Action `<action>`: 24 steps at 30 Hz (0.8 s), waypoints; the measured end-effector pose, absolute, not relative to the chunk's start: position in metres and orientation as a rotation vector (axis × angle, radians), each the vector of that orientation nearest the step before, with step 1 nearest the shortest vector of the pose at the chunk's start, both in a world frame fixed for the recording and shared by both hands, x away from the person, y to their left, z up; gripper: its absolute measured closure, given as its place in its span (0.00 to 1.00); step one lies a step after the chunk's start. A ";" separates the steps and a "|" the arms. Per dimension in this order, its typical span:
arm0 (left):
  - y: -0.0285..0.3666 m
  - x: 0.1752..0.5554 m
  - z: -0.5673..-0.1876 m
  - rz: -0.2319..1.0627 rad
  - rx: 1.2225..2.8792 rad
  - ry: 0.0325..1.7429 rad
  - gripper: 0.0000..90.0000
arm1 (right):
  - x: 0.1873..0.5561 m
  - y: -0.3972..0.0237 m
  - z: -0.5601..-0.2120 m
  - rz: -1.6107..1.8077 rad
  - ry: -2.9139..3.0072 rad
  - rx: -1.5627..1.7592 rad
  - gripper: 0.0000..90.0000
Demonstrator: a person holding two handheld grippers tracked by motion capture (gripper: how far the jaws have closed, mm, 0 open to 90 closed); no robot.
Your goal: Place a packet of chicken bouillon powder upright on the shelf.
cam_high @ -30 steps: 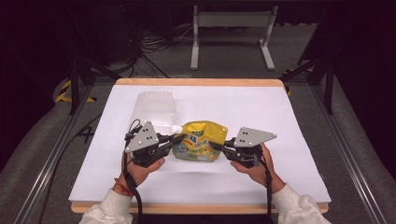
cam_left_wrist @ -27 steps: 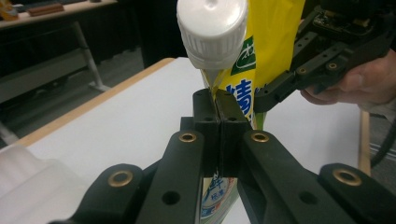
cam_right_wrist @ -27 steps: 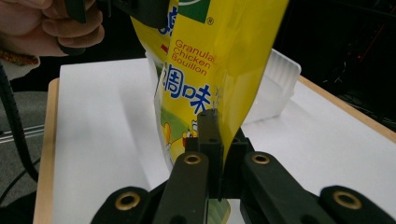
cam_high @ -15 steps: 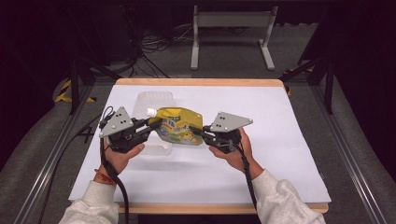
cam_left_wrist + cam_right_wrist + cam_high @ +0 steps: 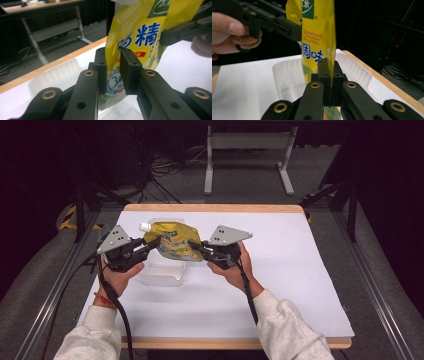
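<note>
Currently I hold the yellow pouch (image 5: 176,245) above the clear tray (image 5: 161,275). My right gripper (image 5: 329,75) clamps its edge; my left gripper (image 5: 113,72) has just been opening, pads loosening around it. Next: lower it into the tray.

We see a glossy yellow foil pouch (image 5: 176,242) above a translucent plastic tray (image 5: 162,276), on matt white sheeting (image 5: 280,270) edged by pale wood.

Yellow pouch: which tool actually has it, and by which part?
The right tool is clamped on an edge of the yellow pouch. The left tool has been opening; its pads straddle the other edge with a visible gap, above the clear tray.
</note>
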State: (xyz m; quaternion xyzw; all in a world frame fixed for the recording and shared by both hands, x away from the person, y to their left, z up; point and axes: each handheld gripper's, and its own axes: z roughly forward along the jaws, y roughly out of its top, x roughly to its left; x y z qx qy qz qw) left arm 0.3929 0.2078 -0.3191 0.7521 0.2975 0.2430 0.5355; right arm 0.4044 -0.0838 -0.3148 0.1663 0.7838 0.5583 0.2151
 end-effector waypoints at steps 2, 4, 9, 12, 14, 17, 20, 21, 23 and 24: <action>0.209 0.395 -0.320 0.609 1.786 0.710 0.86 | 0.407 -0.080 -0.315 1.538 2.169 0.456 1.00; 0.211 0.399 -0.320 0.617 1.782 0.732 0.89 | 0.412 -0.074 -0.317 1.541 2.166 0.461 1.00; 0.215 0.410 -0.318 0.663 1.775 0.782 0.94 | 0.425 -0.058 -0.321 1.553 2.138 0.485 1.00; 0.217 0.416 -0.319 0.687 1.777 0.801 0.96 | 0.431 -0.050 -0.324 1.556 2.126 0.499 1.00; 0.219 0.420 -0.321 0.677 1.773 0.812 0.97 | 0.435 -0.045 -0.327 1.558 2.121 0.499 1.00; 0.221 0.425 -0.324 0.675 1.777 0.821 0.98 | 0.440 -0.041 -0.332 1.564 2.117 0.515 1.00; 0.223 0.428 -0.326 0.676 1.778 0.830 0.98 | 0.445 -0.037 -0.336 1.549 2.108 0.522 1.00; 0.224 0.430 -0.326 0.675 1.773 0.831 0.98 | 0.447 -0.036 -0.337 1.551 2.101 0.533 1.00; 0.225 0.432 -0.326 0.670 1.768 0.836 0.98 | 0.449 -0.034 -0.338 1.559 2.097 0.540 1.00; 0.225 0.433 -0.326 0.672 1.765 0.838 0.98 | 0.449 -0.034 -0.338 1.559 2.097 0.540 1.00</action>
